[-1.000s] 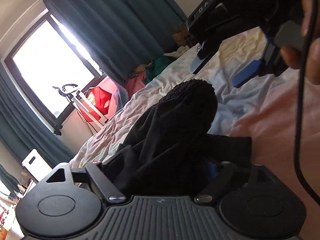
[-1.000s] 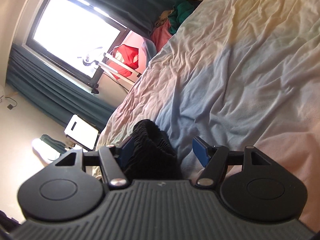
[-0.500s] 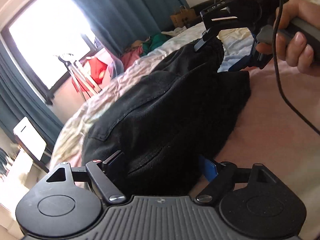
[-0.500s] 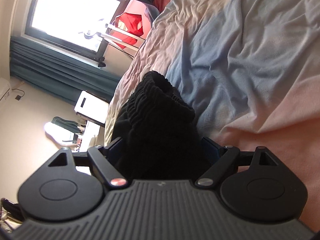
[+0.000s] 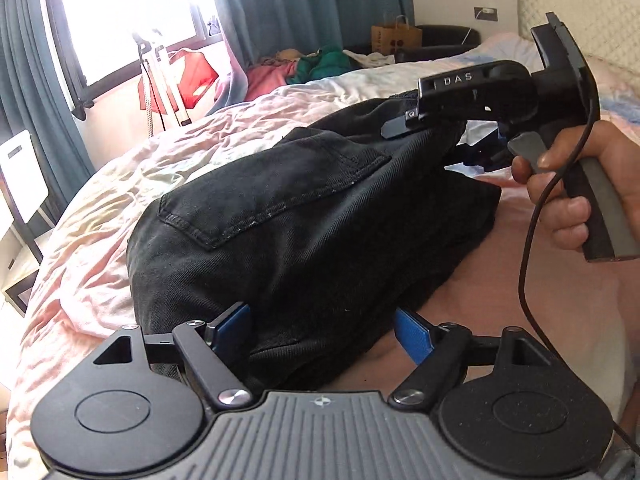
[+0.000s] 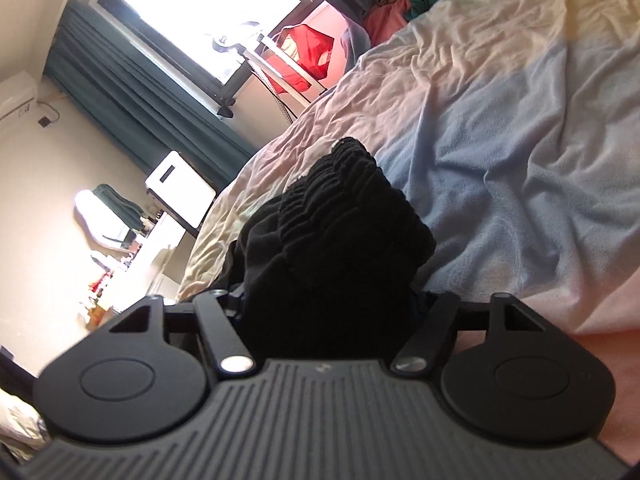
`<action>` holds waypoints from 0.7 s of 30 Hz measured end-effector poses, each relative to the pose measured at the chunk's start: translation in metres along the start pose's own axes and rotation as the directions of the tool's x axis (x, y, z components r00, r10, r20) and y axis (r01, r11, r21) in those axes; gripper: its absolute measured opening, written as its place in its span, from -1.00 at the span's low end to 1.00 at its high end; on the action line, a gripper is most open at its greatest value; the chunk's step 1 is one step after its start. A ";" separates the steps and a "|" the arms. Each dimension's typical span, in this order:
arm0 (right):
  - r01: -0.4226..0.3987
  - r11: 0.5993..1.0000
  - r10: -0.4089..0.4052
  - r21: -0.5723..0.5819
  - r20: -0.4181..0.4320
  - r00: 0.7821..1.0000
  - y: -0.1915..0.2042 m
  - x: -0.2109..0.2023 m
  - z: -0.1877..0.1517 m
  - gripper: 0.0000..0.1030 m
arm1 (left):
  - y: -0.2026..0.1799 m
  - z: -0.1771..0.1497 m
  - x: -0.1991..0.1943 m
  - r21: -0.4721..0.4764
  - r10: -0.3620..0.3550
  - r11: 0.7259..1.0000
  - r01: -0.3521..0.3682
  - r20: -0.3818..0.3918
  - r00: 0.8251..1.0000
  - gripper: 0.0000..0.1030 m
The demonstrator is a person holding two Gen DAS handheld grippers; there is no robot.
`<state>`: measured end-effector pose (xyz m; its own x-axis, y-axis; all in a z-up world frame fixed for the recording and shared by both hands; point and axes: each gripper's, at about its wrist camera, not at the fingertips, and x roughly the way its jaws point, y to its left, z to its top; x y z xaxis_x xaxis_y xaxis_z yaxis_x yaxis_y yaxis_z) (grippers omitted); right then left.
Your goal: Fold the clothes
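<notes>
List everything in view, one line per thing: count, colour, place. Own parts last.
trousers: 1, black, on the bed between both grippers
bed: 1, pastel pink, blue and cream sheet, under the trousers
curtains: teal, beside the window
window: 1, bright, far wall
paper bag: 1, brown, beyond the bed
clothes pile: pink and green, far bed edge
left gripper: 1, black, blue pads, trousers between
right gripper: 1, black, closing on the waistband
hand: 1, on the right gripper's handle
</notes>
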<state>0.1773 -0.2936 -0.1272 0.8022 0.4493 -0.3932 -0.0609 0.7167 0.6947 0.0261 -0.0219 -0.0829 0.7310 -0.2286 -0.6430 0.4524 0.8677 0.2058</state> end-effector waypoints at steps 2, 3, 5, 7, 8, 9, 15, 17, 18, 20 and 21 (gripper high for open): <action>-0.004 1.000 0.005 -0.023 0.015 1.000 0.007 -0.009 0.003 0.00 | 0.004 0.001 -0.007 -0.013 0.023 1.000 -0.022 0.040 0.999 0.57; -0.009 1.000 0.009 -0.022 0.028 1.000 0.009 -0.015 0.004 -0.07 | 0.006 0.001 -0.012 -0.021 0.041 0.999 -0.040 0.064 0.997 0.57; -0.017 1.000 0.018 -0.020 0.054 0.998 0.015 -0.027 0.006 -0.12 | 0.012 0.001 -0.022 -0.050 0.080 0.996 -0.075 0.116 0.990 0.61; -0.007 1.000 0.008 -0.018 0.061 0.998 0.016 -0.036 0.006 -0.13 | 0.021 0.000 -0.031 -0.101 0.125 0.989 -0.110 0.157 0.980 0.62; 0.013 1.000 -0.012 -0.022 0.051 0.999 0.015 -0.037 0.004 -0.13 | 0.026 0.000 -0.033 -0.126 0.147 0.984 -0.128 0.159 0.976 0.62; 0.033 0.999 -0.033 -0.011 0.030 0.999 0.010 -0.035 0.001 -0.13 | 0.032 -0.001 -0.033 -0.151 0.170 0.977 -0.148 0.148 0.974 0.62; 0.036 0.995 -0.033 0.098 -0.032 0.999 -0.016 -0.028 -0.004 0.18 | 0.063 -0.008 -0.025 -0.284 0.199 0.942 -0.181 0.034 0.979 0.65; 0.048 0.995 -0.046 0.086 -0.025 0.999 -0.015 -0.028 -0.006 0.62 | 0.064 -0.005 -0.022 -0.304 0.197 0.936 -0.179 0.029 0.980 0.65; 0.059 0.996 -0.057 0.069 -0.030 0.998 -0.013 -0.026 -0.007 0.72 | 0.065 -0.004 -0.019 -0.311 0.196 0.934 -0.178 0.027 0.980 0.65; 0.043 0.995 -0.037 0.086 -0.071 0.997 -0.017 -0.016 -0.011 0.73 | 0.064 -0.002 -0.014 -0.312 0.197 0.933 -0.180 0.022 0.980 0.65; 0.032 0.994 -0.022 0.108 -0.088 0.996 -0.021 -0.012 -0.013 0.79 | 0.063 -0.001 -0.011 -0.311 0.197 0.933 -0.182 0.019 0.980 0.66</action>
<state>0.1609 -0.3070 -0.1446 0.7480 0.4786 -0.4599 0.0290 0.6687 0.7430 0.0464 0.0358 -0.0638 0.8155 -0.0614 -0.5755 0.1302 0.9883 0.0790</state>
